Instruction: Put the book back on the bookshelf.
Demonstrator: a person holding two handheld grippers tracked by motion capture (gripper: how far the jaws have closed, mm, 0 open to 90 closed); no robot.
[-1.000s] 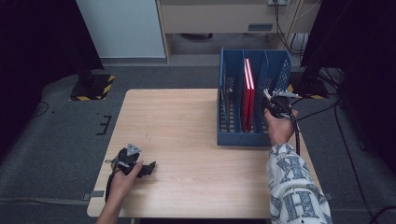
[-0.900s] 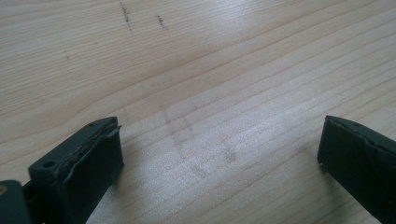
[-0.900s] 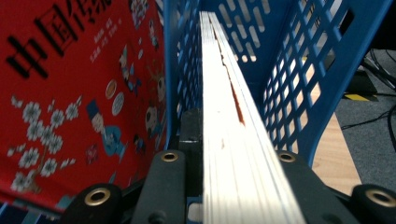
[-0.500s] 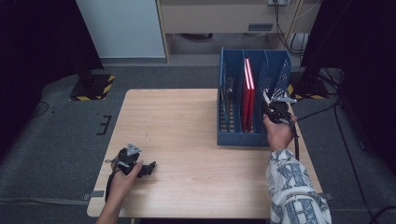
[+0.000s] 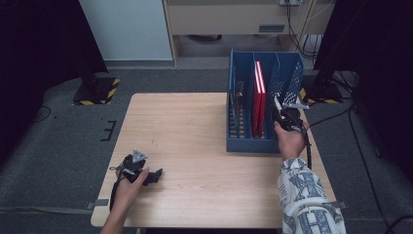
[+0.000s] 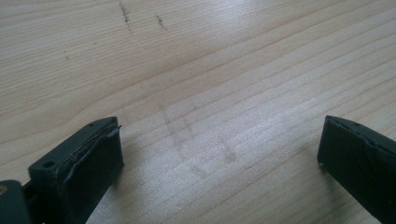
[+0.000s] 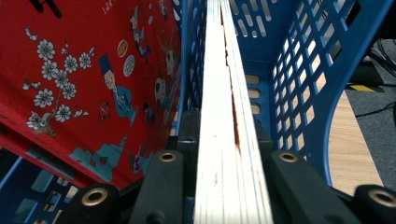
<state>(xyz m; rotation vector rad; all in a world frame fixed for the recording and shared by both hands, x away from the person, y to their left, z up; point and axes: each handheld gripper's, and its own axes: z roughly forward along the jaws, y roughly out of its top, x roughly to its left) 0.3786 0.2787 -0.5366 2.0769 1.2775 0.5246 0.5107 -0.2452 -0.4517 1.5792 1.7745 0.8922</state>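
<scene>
A blue slotted file rack (image 5: pixel 249 145) stands on the right half of the wooden table (image 5: pixel 195 126). Red books (image 5: pixel 259 95) stand upright in its middle compartment. My right gripper (image 5: pixel 281 115) reaches into the rack's right compartment from the near side. In the right gripper view its jaws are shut on a thin book (image 7: pixel 223 107), seen along its white page edges, upright between the pads. A red book with a cartoon cover (image 7: pixel 93 79) leans to the left of it. My left gripper (image 5: pixel 155 176) rests open near the table's front left, nothing between its fingers (image 6: pixel 88 158).
The rack's blue lattice wall (image 7: pixel 308 65) stands close on the right of the held book. Bare wood (image 6: pixel 210 70) lies in front of the left gripper. Black stands with striped bases (image 5: pixel 97 92) are on the floor beyond the table.
</scene>
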